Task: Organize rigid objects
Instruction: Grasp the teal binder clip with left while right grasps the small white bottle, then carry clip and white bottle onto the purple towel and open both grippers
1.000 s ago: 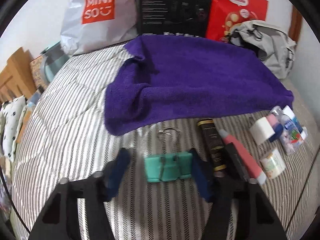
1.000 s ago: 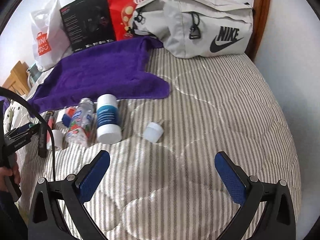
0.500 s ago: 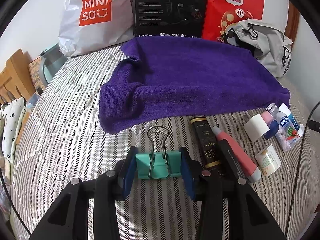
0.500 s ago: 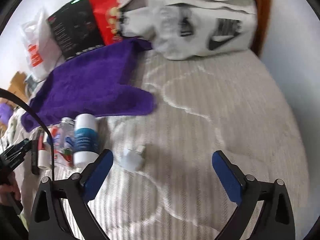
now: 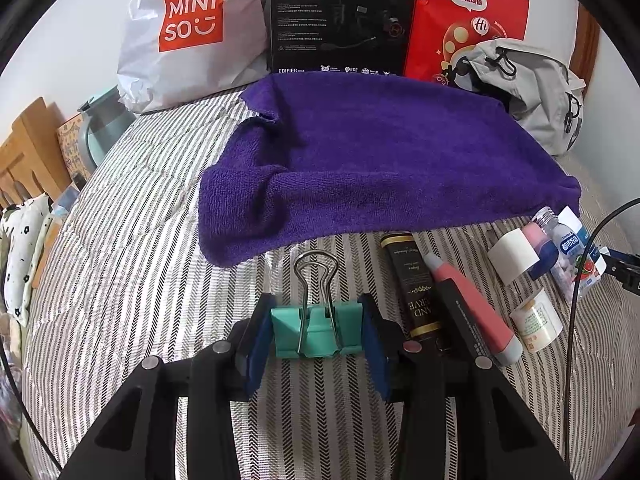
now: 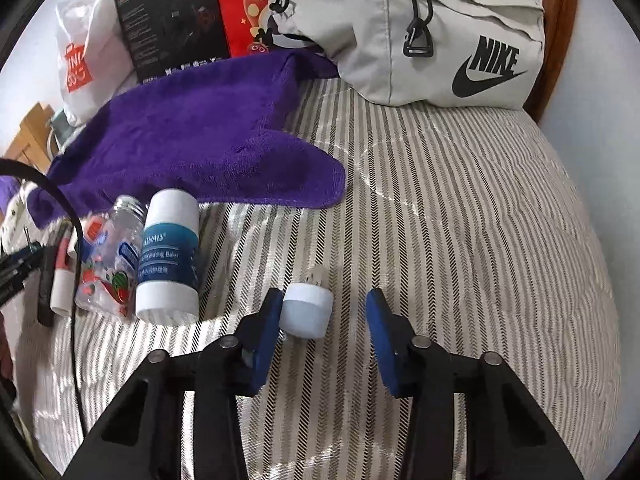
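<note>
In the left wrist view my left gripper [image 5: 316, 338] is shut on a teal binder clip [image 5: 316, 330], its wire handle pointing forward, just over the striped bed cover [image 5: 132, 264]. To its right lie a black tube [image 5: 412, 284], a red tube [image 5: 472, 304], a small white jar [image 5: 536, 320] and a clear bottle [image 5: 568, 256]. In the right wrist view my right gripper [image 6: 324, 320] is open around a small pale cap-like container [image 6: 306, 312], which touches the left finger; a gap stays on the right side. A white-and-blue balm stick [image 6: 170, 256] lies to the left.
A purple towel [image 5: 380, 160] is spread across the bed behind the objects. Against the wall stand a white shopping bag [image 5: 188, 32], a black box [image 5: 340, 16] and a red bag [image 5: 468, 20]. A grey Nike bag [image 6: 440, 32] sits at the far right. A black cable [image 6: 72, 240] hangs at the left.
My left gripper closed on the teal binder clip. My right gripper moved down to the small pale container and its fingers narrowed around it.
</note>
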Tool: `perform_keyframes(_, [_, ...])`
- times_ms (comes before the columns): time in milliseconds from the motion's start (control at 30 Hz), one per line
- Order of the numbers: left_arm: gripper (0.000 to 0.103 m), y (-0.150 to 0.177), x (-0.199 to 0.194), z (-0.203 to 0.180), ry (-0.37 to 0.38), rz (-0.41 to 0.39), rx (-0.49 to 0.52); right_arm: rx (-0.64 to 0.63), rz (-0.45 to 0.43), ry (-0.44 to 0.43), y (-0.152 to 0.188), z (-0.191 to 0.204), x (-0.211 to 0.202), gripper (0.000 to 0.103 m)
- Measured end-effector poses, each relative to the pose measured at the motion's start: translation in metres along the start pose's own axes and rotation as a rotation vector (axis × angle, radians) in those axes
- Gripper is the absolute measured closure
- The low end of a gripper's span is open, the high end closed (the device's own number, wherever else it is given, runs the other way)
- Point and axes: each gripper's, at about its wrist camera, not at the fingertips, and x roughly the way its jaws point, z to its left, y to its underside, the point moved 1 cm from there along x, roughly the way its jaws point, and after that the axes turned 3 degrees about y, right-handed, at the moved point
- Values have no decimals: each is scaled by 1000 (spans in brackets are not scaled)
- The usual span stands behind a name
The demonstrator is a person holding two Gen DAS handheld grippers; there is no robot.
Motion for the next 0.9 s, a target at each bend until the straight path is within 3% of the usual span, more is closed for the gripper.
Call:
perform_keyframes(167, [63,-1,0,1,11,5,-6,-3,10,-19,-4,-2,0,79])
perform_keyframes(400, [63,0,-3,10,66,30,-56,11,22,-65,-5,-7,-9,79])
perform_keyframes(600, [63,-4,-16,18,53,32,-79,-4,-5,-102,-22,-6,-23,79])
perform_keyframes(900, [63,-42,-43,19,37,-18,-75,-61,-99,-180,-80,15,-47,79])
